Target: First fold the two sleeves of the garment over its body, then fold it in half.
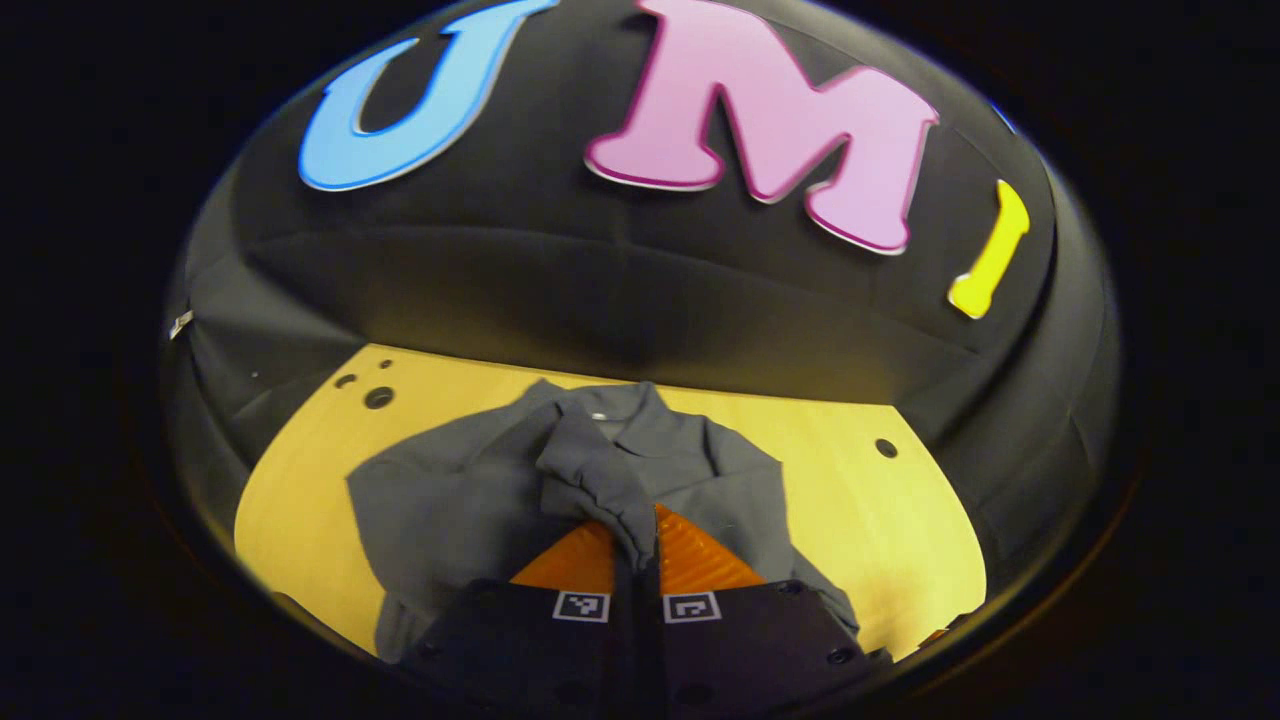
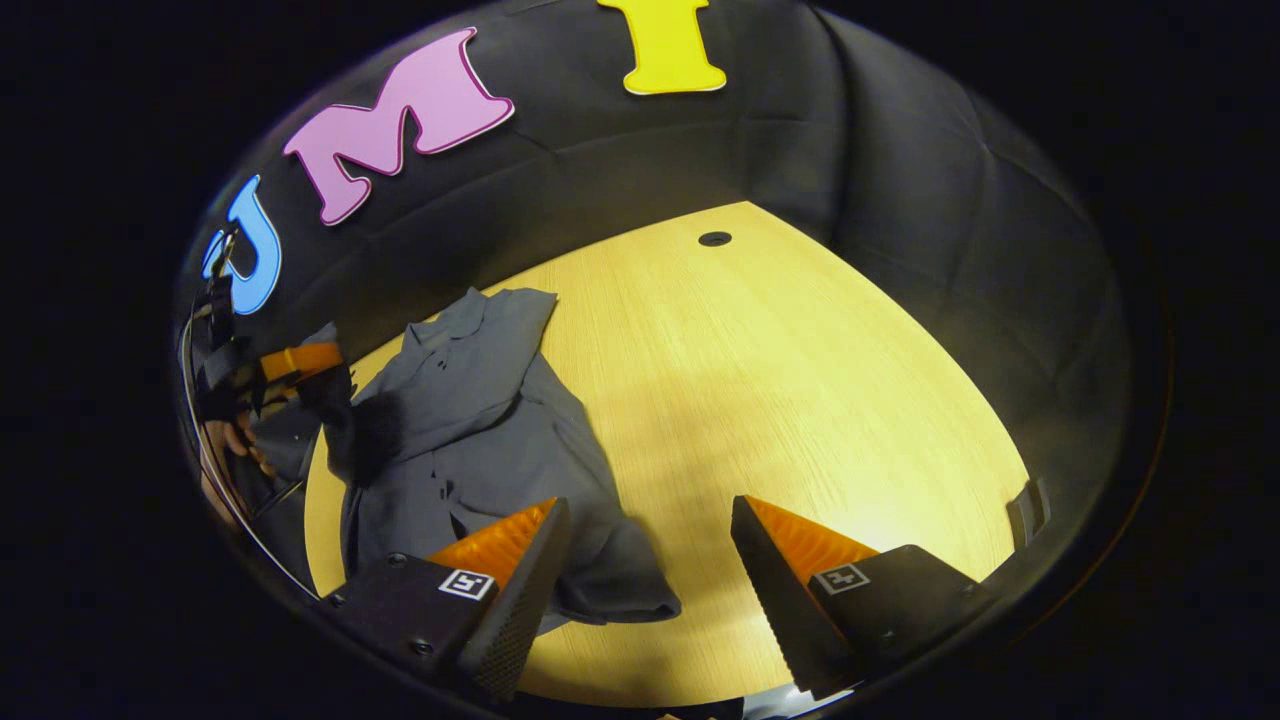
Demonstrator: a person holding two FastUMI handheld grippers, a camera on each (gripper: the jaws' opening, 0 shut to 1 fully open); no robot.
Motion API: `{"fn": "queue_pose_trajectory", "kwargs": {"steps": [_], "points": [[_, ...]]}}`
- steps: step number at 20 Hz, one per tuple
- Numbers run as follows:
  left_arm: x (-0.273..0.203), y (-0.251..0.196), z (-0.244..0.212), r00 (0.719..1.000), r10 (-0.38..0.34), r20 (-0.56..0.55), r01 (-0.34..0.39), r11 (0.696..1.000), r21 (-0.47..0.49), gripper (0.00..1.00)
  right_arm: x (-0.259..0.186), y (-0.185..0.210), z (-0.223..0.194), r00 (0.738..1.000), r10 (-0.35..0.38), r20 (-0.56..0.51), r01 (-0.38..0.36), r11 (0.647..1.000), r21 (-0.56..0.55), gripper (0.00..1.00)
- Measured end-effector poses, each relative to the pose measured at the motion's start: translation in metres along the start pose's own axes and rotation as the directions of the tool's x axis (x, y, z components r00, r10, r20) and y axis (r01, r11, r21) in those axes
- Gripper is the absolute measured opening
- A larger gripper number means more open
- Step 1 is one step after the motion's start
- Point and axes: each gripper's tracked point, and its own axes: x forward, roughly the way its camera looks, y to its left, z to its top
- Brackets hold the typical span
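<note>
Gripping a gathered sleeve cuff (image 1: 628,520) between its two fingers, the left gripper (image 1: 635,555) is pressed together on the cloth, with the fabric bunched up out of the narrow gap. Beyond it, the grey collared fabric garment (image 1: 480,490) lies spread on the pale yellow wooden table (image 1: 900,530), collar at the far end near the black cloth wall (image 1: 620,290).

In the right gripper view, the right gripper (image 2: 650,560) has its fingers spread wide apart with nothing between them; it hangs above bare table just beside the garment's near hem (image 2: 610,590). Farther off, the left gripper (image 2: 310,370) and the hand (image 2: 235,440) that holds it carry the dark sleeve end above the garment's body.

Judged step: the first sleeve fold is in hand, and the cuff is not yet laid down. The next move calls for lowering this sleeve flat across the body and opening the fingers. The second sleeve then needs a pinch near its cuff, likely by the right gripper.
</note>
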Motion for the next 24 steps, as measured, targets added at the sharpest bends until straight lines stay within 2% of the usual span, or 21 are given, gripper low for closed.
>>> {"fn": "queue_pose_trajectory", "kwargs": {"steps": [4, 7, 9, 11, 13, 15, 16, 17, 18, 19, 21, 22, 23, 24], "points": [[0.027, -0.063, -0.018, 0.992, -0.108, -0.059, 0.113, 0.990, 0.089, 0.05, 0.009, -0.001, -0.007, 0.999, 0.009, -0.034, -0.009, 1.000, 0.009, 0.99], [0.046, -0.085, -0.040, 0.985, -0.116, -0.130, 0.138, 0.976, 0.171, 0.06, 0.015, 0.003, -0.010, 0.998, 0.022, -0.054, -0.022, 1.000, -0.001, 0.99], [0.052, -0.098, -0.049, 0.977, -0.148, -0.156, 0.174, 0.970, 0.170, 0.10, 0.016, 0.005, -0.011, 0.998, 0.029, -0.061, -0.030, 0.999, -0.021, 0.99], [0.051, -0.108, -0.052, 0.966, -0.200, -0.162, 0.221, 0.967, 0.128, 0.14, 0.019, 0.009, -0.011, 0.997, 0.042, -0.069, -0.043, 0.999, -0.021, 0.99], [0.044, -0.108, -0.048, 0.963, -0.227, -0.144, 0.244, 0.964, 0.108, 0.40, 0.021, 0.012, -0.012, 0.996, 0.052, -0.077, -0.054, 0.998, -0.020, 0.99], [0.034, -0.087, -0.046, 0.976, -0.174, -0.128, 0.193, 0.969, 0.152, 0.63, 0.023, 0.021, -0.011, 0.994, 0.071, -0.088, -0.073, 0.997, -0.016, 0.99], [0.025, -0.075, -0.047, 0.980, -0.157, -0.118, 0.175, 0.971, 0.164, 0.84, 0.024, 0.028, -0.010, 0.992, 0.087, -0.092, -0.089, 0.996, -0.018, 0.99], [0.013, -0.062, -0.047, 0.984, -0.143, -0.105, 0.159, 0.974, 0.160, 0.84, 0.026, 0.032, -0.012, 0.990, 0.099, -0.102, -0.102, 0.995, -0.023, 0.99], [-0.003, -0.051, -0.050, 0.985, -0.142, -0.099, 0.155, 0.978, 0.140, 0.93, 0.027, 0.038, -0.014, 0.988, 0.111, -0.109, -0.115, 0.993, -0.027, 0.99], [-0.017, -0.039, -0.056, 0.985, -0.141, -0.097, 0.152, 0.982, 0.116, 0.95, 0.029, 0.043, -0.015, 0.985, 0.123, -0.117, -0.127, 0.991, -0.032, 0.99], [-0.047, -0.010, -0.072, 0.987, -0.123, -0.101, 0.131, 0.988, 0.081, 0.96, 0.033, 0.053, -0.024, 0.980, 0.137, -0.146, -0.146, 0.988, -0.052, 0.99], [-0.062, 0.007, -0.084, 0.988, -0.102, -0.113, 0.111, 0.991, 0.071, 0.92, 0.037, 0.056, -0.029, 0.978, 0.134, -0.159, -0.147, 0.986, -0.074, 0.99], [-0.076, 0.025, -0.097, 0.989, -0.081, -0.125, 0.089, 0.994, 0.064, 0.96, 0.040, 0.056, -0.035, 0.977, 0.125, -0.175, -0.144, 0.984, -0.101, 0.99], [-0.091, 0.044, -0.109, 0.989, -0.057, -0.134, 0.065, 0.996, 0.057, 0.96, 0.043, 0.055, -0.041, 0.976, 0.111, -0.188, -0.136, 0.983, -0.126, 0.99]]}}
